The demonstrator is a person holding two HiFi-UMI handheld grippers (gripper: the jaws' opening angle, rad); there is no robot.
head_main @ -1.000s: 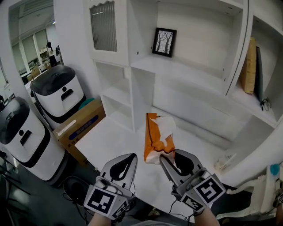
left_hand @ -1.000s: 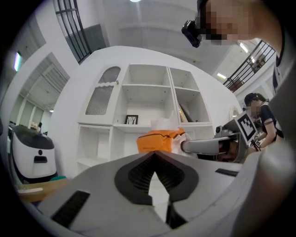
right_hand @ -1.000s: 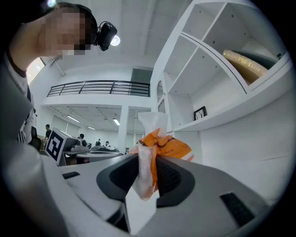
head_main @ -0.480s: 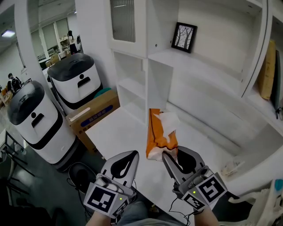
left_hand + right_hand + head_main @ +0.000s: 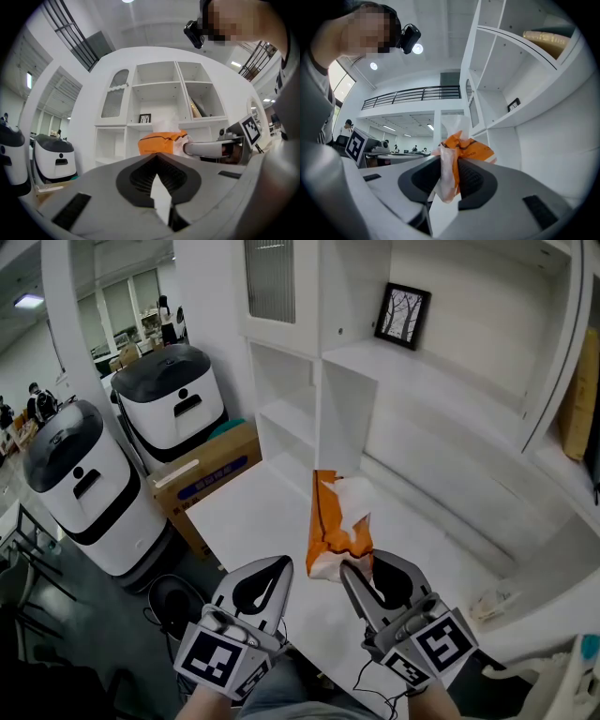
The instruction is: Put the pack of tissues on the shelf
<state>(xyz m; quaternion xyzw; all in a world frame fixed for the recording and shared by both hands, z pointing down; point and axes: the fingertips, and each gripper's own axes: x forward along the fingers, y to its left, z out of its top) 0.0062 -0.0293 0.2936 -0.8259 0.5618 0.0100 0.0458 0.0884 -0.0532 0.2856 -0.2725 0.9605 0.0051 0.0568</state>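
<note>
Head view | right gripper [image 5: 353,568] pinching pack of tissues [image 5: 332,521] | left gripper [image 5: 279,564] closed, empty

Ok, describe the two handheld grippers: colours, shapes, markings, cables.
Both the left gripper and the right gripper have broad light-grey jaws that taper to a point, with black ribbed pads inside. Each carries a white cube with black square markers at its rear: the left cube and the right cube. Thin dark cables hang below the right one.
</note>
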